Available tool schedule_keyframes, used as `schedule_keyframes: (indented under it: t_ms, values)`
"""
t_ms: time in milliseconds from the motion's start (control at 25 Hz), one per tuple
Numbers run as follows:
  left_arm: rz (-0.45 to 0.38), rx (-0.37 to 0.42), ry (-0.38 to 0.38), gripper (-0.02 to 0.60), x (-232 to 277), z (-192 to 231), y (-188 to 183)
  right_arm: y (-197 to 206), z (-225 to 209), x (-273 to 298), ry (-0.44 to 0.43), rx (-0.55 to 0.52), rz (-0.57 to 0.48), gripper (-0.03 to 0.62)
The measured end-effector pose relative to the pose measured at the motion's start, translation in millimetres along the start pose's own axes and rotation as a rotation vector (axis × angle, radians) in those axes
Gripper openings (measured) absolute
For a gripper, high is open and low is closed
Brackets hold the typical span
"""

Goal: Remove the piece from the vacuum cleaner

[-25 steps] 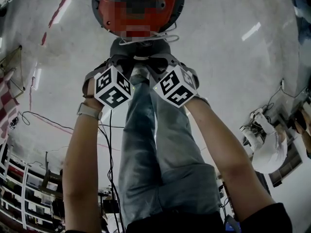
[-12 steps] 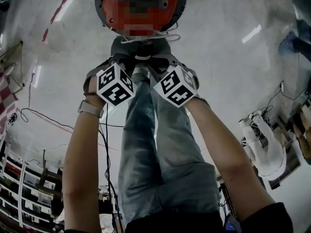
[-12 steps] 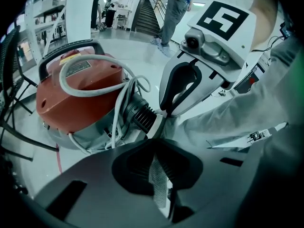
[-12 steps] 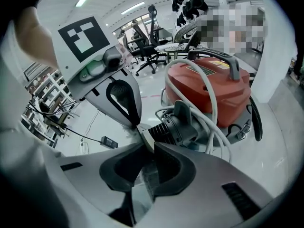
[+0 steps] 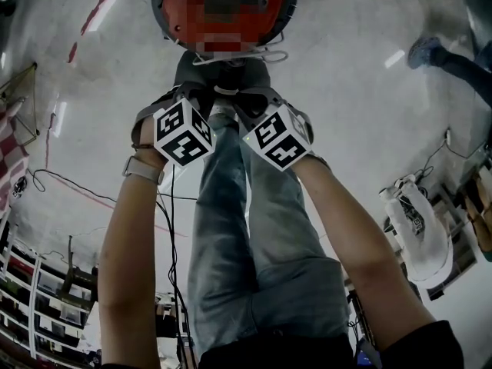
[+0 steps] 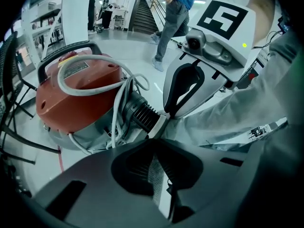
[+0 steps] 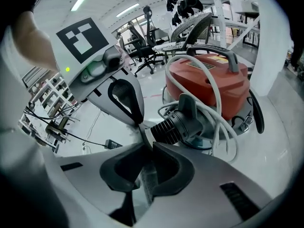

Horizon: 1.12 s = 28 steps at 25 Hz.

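Gripping step appears done: left hand-held gripper [image 6: 156, 148] and right hand-held gripper [image 7: 149, 151] both clench the pale piece [image 6: 153, 175], which sits at the ribbed cuff [image 6: 141, 112] of the red vacuum cleaner [image 6: 76, 96]. Extraction judged pending; next move calls for a straight, joint pull away from the cuff.

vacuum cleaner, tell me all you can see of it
The vacuum cleaner stands upright on the floor: red domed top, black handle, grey base, white cord looped over it. Its black ribbed cuff faces the left hand-held gripper and right hand-held gripper, both shut on a pale piece at its end.
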<state>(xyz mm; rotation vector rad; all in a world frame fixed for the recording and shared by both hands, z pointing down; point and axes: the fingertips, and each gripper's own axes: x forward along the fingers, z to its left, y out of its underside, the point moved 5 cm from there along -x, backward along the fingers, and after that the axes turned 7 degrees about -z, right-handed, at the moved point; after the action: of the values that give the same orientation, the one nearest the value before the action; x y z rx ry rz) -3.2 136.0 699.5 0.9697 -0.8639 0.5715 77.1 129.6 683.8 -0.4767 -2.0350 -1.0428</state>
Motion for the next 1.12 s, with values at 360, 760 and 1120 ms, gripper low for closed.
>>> schedule_keyframes:
  t_ms: [360, 760, 1120]
  values:
    - [0.039, 0.006, 0.072, 0.034, 4, -53, 40, 32, 52, 9, -0.096, -0.099, 0.055, 0.052]
    - [-0.028, -0.118, 0.037, 0.034, -27, -66, 37, 13, 66, -11, -0.169, -0.170, 0.069, 0.052]
    - [-0.085, -0.184, -0.036, 0.034, -93, -63, -8, -48, 70, -67, -0.173, -0.223, 0.073, 0.052]
